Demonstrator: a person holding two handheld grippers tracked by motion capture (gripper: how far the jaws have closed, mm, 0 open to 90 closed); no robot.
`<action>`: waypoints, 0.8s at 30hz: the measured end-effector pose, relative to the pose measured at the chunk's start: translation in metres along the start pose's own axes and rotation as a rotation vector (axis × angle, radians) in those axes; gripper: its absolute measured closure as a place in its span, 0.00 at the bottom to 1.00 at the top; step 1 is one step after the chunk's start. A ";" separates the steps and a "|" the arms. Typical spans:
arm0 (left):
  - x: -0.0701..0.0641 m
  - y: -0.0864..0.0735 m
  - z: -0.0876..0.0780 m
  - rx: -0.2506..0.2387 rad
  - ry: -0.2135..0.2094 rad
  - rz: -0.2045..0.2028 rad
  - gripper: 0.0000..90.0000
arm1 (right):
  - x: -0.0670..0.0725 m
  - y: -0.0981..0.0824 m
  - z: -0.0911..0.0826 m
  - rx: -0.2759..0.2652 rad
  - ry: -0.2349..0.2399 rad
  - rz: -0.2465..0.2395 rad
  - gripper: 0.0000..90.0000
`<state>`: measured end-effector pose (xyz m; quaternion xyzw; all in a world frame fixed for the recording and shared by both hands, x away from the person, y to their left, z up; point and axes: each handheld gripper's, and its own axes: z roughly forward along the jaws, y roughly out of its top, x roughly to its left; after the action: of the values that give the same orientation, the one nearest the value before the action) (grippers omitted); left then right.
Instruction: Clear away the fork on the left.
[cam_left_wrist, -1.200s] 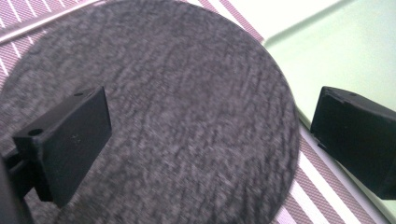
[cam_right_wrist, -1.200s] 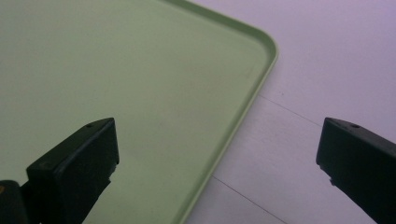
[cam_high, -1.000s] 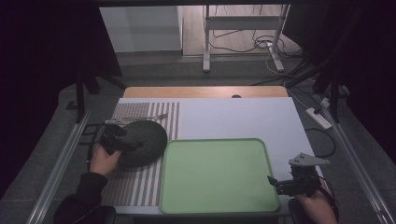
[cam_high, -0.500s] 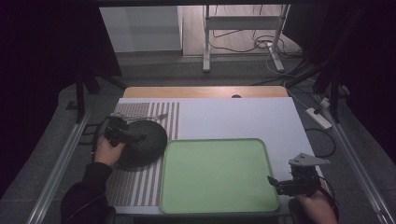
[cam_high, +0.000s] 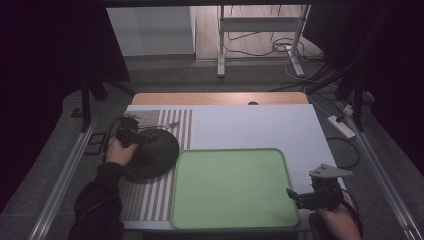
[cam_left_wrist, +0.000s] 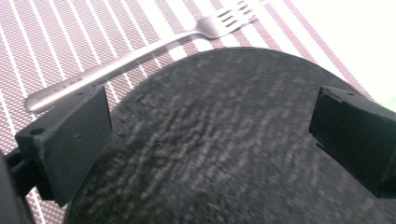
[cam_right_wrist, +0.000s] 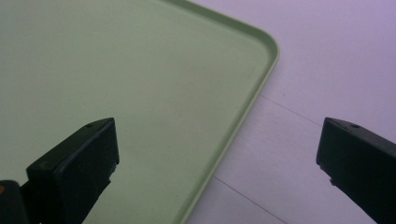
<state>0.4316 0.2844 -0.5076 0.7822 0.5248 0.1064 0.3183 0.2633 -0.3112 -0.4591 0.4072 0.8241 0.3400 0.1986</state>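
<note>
A round black plate (cam_high: 152, 155) lies on a striped placemat (cam_high: 142, 200) at the left of the table. My left gripper (cam_high: 144, 138) hovers low over the plate's far left part. In the left gripper view its jaws stand wide open, with the plate (cam_left_wrist: 219, 154) between and below them. A silver fork (cam_left_wrist: 116, 60) lies on the mat just past the plate's rim. My right gripper (cam_high: 292, 194) is open at the front right corner of a bare green tray (cam_high: 232, 187). One jaw is over the tray (cam_right_wrist: 140, 70), the other over the white table.
The white tabletop (cam_high: 250, 125) stretches behind the tray, with a wooden strip (cam_high: 220, 98) along its far edge. A power strip (cam_high: 341, 126) and cables lie off the table's right side. Metal rails run along both sides.
My left gripper has slid from the plate's near left side toward its far left edge, close to the fork. The right gripper has stayed where it was.
</note>
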 end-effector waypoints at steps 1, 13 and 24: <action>0.001 0.001 0.002 -0.001 -0.001 -0.005 0.00 | 0.000 0.000 0.000 0.000 0.000 0.000 0.00; 0.014 0.017 0.017 0.008 -0.006 -0.019 0.00 | 0.000 0.000 0.000 0.004 0.000 0.000 0.00; 0.025 0.028 0.032 0.034 0.011 -0.021 0.02 | 0.000 0.000 0.000 0.006 -0.001 -0.003 0.00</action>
<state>0.4794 0.2875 -0.5195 0.7812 0.5367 0.0985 0.3032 0.2632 -0.3109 -0.4592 0.4065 0.8256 0.3372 0.1984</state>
